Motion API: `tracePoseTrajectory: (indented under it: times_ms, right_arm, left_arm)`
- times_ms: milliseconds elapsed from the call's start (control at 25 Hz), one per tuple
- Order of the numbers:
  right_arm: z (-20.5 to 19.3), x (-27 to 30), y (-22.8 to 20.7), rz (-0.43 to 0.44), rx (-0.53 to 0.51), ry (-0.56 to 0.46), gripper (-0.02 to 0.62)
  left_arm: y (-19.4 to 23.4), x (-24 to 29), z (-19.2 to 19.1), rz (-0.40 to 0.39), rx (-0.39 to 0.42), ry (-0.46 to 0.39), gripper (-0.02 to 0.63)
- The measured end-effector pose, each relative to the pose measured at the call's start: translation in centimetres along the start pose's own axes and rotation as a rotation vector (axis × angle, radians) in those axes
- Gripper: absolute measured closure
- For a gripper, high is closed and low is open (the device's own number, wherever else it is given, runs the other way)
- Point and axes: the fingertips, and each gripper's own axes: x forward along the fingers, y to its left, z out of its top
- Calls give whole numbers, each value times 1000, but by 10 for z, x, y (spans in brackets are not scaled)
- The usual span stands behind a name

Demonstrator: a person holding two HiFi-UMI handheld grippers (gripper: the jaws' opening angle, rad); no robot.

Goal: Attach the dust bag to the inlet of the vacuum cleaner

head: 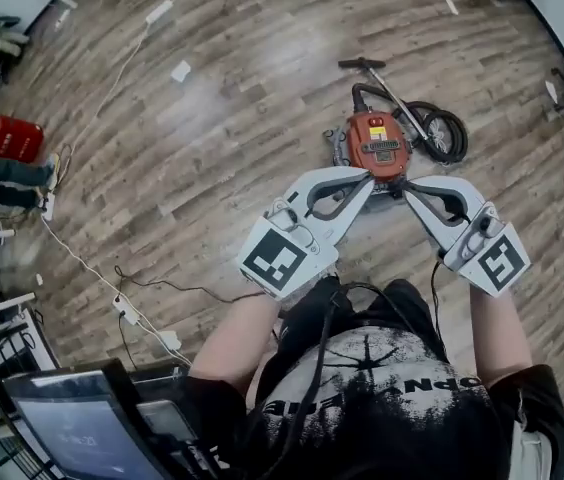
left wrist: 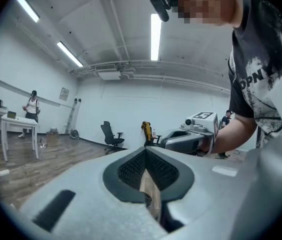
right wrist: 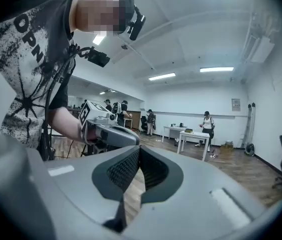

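An orange vacuum cleaner (head: 378, 142) stands on the wood floor, with a black hose and handle (head: 440, 131) coiled at its right. No dust bag shows in any view. My left gripper (head: 367, 176) and right gripper (head: 409, 190) are held up in front of my chest, their tips close together and pointing toward each other above the vacuum. Both are shut with nothing between the jaws. The left gripper view looks level across the room over its shut jaws (left wrist: 145, 151) and catches the right gripper (left wrist: 193, 134). The right gripper view over its own jaws (right wrist: 139, 151) catches the left gripper (right wrist: 106, 129).
A red box (head: 14, 138) sits at the left wall. White cables and a power strip (head: 127, 308) trail over the floor at the left. A screen (head: 82, 428) stands near my left side. White tables (right wrist: 193, 139), an office chair (left wrist: 110, 134) and several people are far off.
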Motion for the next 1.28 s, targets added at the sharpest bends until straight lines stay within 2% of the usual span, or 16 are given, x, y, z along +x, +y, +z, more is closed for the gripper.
tracePoseTrajectory:
  times_ms: [80,240,440,640,960,1120,1280]
  right_arm:
    - [16,7,-7,-9,-52,-27,589]
    - [25,11,-11,2,-80,-30,589]
    - [32,3,-21,64,-96,-9,588]
    - [36,-37,-33,101,-14,4,588]
    - [25,-109,-64,132,34,-20,589]
    - [17,-138,-87,117,50,-21,589]
    - [7,-155,-98,93,54,-26,589]
  left_arm:
    - [11,2,18,31,33,-25,604]
    - [17,4,34,93,58,-41,604]
    - [8,17,36,180,22,20,604]
    - [-23,48,43,234,18,0,604]
    - [-61,110,45,258,1,5,604]
    - [-70,141,49,253,9,18,604]
    - [-77,159,48,220,-40,4,604]
